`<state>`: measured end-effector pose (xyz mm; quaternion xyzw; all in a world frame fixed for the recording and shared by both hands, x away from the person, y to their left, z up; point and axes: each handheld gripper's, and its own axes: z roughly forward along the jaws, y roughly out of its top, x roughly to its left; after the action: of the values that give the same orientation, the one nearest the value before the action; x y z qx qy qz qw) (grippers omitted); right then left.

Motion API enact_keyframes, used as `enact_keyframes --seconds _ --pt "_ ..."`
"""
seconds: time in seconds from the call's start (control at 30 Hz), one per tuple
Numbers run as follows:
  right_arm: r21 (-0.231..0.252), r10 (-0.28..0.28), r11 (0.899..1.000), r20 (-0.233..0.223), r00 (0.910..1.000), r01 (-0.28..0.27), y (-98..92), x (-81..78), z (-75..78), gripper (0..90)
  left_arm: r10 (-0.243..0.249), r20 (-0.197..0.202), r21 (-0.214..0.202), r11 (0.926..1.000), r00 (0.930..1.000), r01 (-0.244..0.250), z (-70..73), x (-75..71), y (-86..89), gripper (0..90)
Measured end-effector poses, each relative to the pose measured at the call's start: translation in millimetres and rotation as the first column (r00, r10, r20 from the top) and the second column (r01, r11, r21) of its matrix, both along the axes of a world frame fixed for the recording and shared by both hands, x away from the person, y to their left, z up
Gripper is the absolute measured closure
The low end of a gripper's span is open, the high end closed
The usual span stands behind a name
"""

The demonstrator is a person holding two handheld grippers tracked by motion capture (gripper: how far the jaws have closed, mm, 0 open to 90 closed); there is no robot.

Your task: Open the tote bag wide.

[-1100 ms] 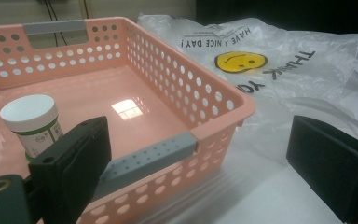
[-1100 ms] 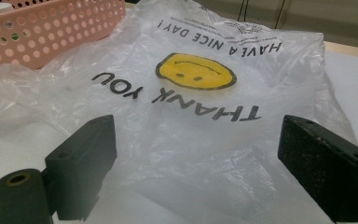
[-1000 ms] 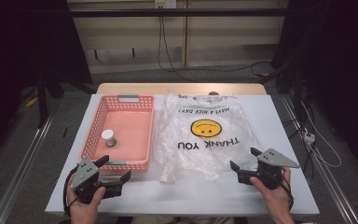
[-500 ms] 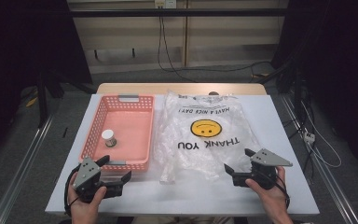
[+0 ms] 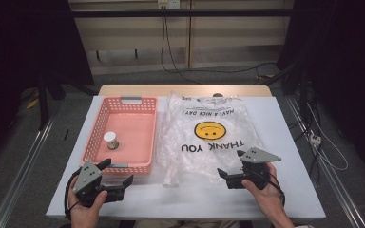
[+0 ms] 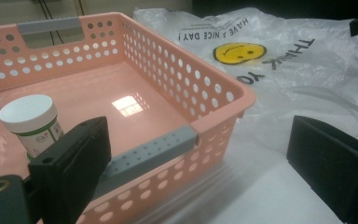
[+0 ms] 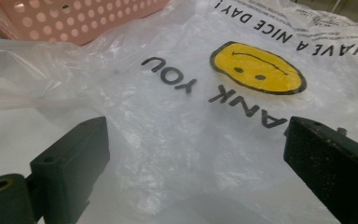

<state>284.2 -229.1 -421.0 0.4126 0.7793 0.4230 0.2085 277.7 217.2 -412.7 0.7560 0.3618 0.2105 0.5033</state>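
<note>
Since the earlier frames the right tool (image 5: 233, 176) has slid leftward and a little forward along the near edge of the bench (image 5: 294, 199), so that its tips now reach the near edge of the bag (image 5: 209, 137); the left tool (image 5: 116, 178) sits where it was, at the near left corner.

The left tool rests just in front of the near wall of the basket (image 5: 123, 166), its jaws spread wide and holding nothing. In the left gripper view the jar (image 6: 30, 119) stands upright inside the basket, near the left wall, white lid on, untouched.

The bag lies flat and crumpled in the middle of the bench, touching the basket's right side, with its printing upside down from the person's side. The right tool, jaws also wide apart and empty, points at the bag's near part; in the right gripper view the plastic lies between and just beyond the jaws, not yet pinched.

Judging from this, the work has barely begun: nothing is grasped, the bag is unopened, and the jar is in the basket. Taking hold of the bag looks like the step in hand.
</note>
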Motion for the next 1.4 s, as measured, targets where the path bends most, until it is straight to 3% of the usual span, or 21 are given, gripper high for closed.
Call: enact_keyframes --seconds 0.1,0.17,0.33,0.43,0.53,0.67,0.77,1.03,1.1,1.17,1.23,1.3,1.33,1.4 --pt "-0.007 0.010 1.000 -0.024 0.9997 -0.010 7.4 1.2 -0.4 4.7 -0.010 -0.001 0.006 0.9999 1.0000 0.010 -0.2 0.8 -0.5 5.9" --pt "0.000 0.050 0.999 -0.047 0.9977 -0.050 10.7 3.1 0.1 4.4 -0.013 0.000 0.009 0.9999 0.9999 0.013 -0.2 1.0 -0.6 5.9" --pt "-0.006 0.084 0.996 -0.054 0.9950 -0.084 18.5 9.3 1.5 4.6 -0.008 -0.001 0.009 0.9999 1.0000 0.008 -0.5 -0.5 -1.2 5.9" --pt "-0.028 0.113 0.993 -0.105 0.9881 -0.116 24.9 14.7 2.2 5.3 -0.008 -0.001 0.009 0.9999 1.0000 0.008 -0.2 -0.6 -0.7 5.9" --pt "-0.047 0.106 0.993 -0.111 0.9881 -0.112 30.3 19.9 -0.1 13.8 -0.010 0.000 0.011 0.9999 0.9999 0.010 -0.4 -1.1 -1.0 5.9" --pt "-0.054 0.122 0.990 -0.119 0.9853 -0.129 33.1 25.4 -2.3 13.9 -0.012 0.003 0.010 0.9999 0.9999 0.012 -0.2 -1.0 -0.6 5.9" --pt "-0.082 0.129 0.986 -0.168 0.9773 -0.144 38.9 33.0 -5.0 18.2 -0.011 0.001 0.010 0.9999 0.9999 0.011 -0.3 -0.8 -0.5 5.9" --pt "-0.099 0.181 0.973 -0.226 0.9572 -0.207 43.4 45.7 -13.2 28.4 -0.009 -0.003 0.010 0.9999 1.0000 0.009 -0.8 -0.2 -0.6 5.9" --pt "-0.096 0.204 0.967 -0.257 0.9445 -0.235 42.5 47.6 -18.2 31.0 -0.010 -0.005 0.009 0.9999 0.9999 0.010 -0.9 0.1 0.0 5.9" --pt "-0.099 0.218 0.962 -0.274 0.9366 -0.253 42.8 46.1 -20.5 31.8 -0.009 -0.004 0.008 0.9999 1.0000 0.009 -0.7 0.4 0.2 5.9" --pt "-0.108 0.216 0.961 -0.284 0.9341 -0.255 43.5 45.0 -22.0 31.0 -0.010 -0.005 0.009 0.9999 0.9999 0.010 -0.9 0.3 0.0 5.9" --pt "-0.122 0.212 0.958 -0.312 0.9261 -0.261 44.3 43.7 -26.0 34.3 -0.010 -0.005 0.012 0.9999 0.9999 0.010 -1.1 0.4 -0.1 5.9" --pt "-0.137 0.220 0.951 -0.330 0.9181 -0.277 43.6 44.5 -30.9 35.4 -0.010 -0.007 0.013 0.9999 0.9999 0.010 -1.5 0.7 -0.1 5.9" --pt "-0.137 0.221 0.951 -0.325 0.9197 -0.276 42.8 44.8 -30.8 37.9 -0.009 -0.007 0.014 0.9999 0.9999 0.010 -1.9 0.9 0.0 5.9"
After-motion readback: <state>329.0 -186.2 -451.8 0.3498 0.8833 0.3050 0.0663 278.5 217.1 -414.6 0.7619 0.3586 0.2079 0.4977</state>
